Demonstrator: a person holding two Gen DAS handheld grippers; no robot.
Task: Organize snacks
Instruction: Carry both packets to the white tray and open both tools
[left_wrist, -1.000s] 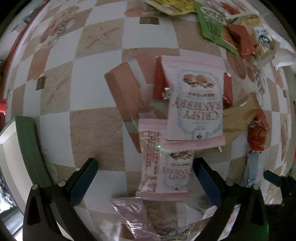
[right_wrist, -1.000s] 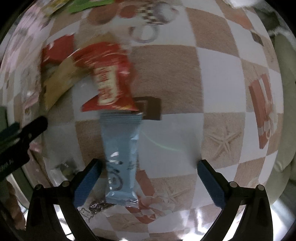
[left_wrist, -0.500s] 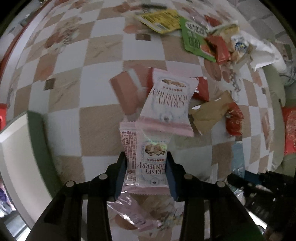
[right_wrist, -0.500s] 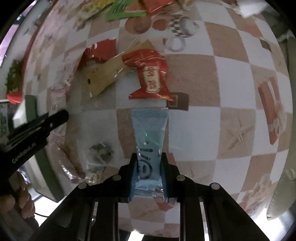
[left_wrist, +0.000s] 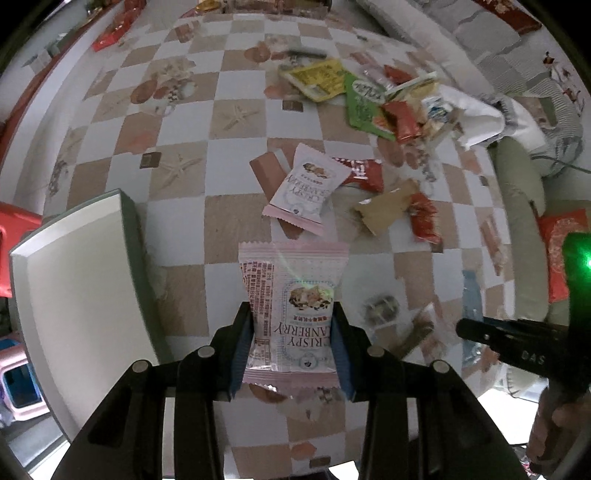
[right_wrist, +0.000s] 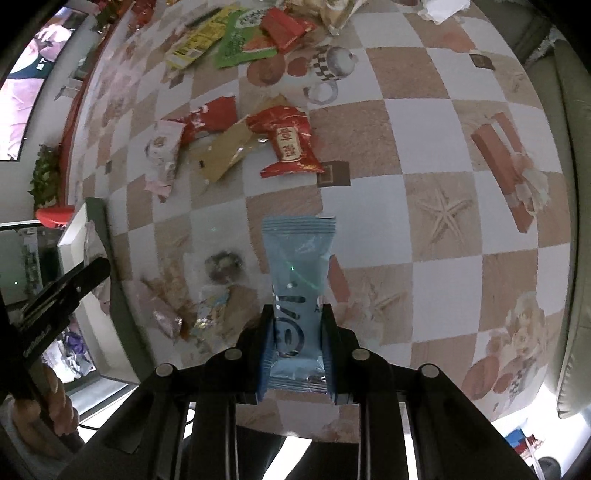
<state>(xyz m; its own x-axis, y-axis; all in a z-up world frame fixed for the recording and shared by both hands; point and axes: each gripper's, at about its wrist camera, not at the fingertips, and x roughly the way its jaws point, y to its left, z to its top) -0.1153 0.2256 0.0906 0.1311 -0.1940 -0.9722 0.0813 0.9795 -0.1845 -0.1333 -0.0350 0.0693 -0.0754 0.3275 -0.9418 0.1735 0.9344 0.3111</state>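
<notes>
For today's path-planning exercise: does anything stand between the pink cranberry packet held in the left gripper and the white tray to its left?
Nothing visible does. The left gripper holds the pink cranberry packet above the tablecloth, and only the white tray's green rim lies between them; the loose snacks lie ahead and to the right.

the checkered tablecloth (left_wrist: 236, 74) has lots of bare room at the far left side - a gripper could pass there. the white box (left_wrist: 77, 288) with its green wall stands at the left edge and blocks that side. in the middle, a second pink cranberry pack (left_wrist: 304, 190), a brown wrapper (left_wrist: 386, 210) and a red packet (right_wrist: 290, 142) lie close together in the way. the right wrist view shows open cloth to the right - near the starfish print (right_wrist: 441, 214).
</notes>
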